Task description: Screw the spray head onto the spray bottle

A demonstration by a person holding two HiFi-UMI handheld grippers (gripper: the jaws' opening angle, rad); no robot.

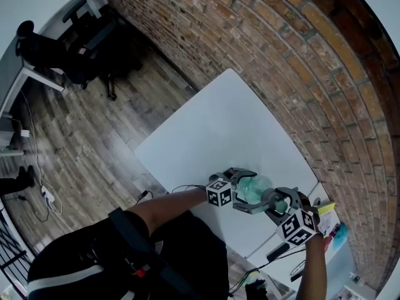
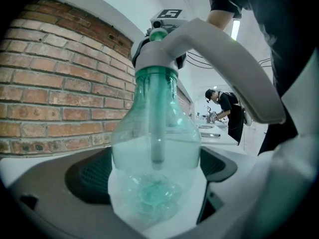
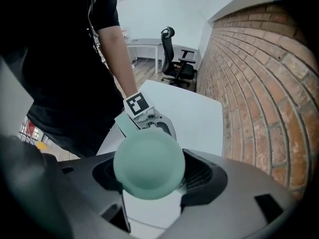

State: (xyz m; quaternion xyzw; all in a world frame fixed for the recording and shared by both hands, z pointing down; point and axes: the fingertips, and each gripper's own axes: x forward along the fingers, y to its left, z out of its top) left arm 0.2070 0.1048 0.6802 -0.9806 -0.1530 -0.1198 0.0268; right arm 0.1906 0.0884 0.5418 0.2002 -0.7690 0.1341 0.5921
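person's torso fills the bottom of the head view. both forearms reach to a white table beside a brick wall. left gripper and right gripper meet at the table's near edge, with a green bottle between them.

left gripper view: jaws closed on the clear bottle's lower body. spray head sits on the neck, with the right gripper's jaw wrapped round it.

right gripper view: jaws pressed against both sides of the spray head's round green top. left gripper shows beyond it, over the table.
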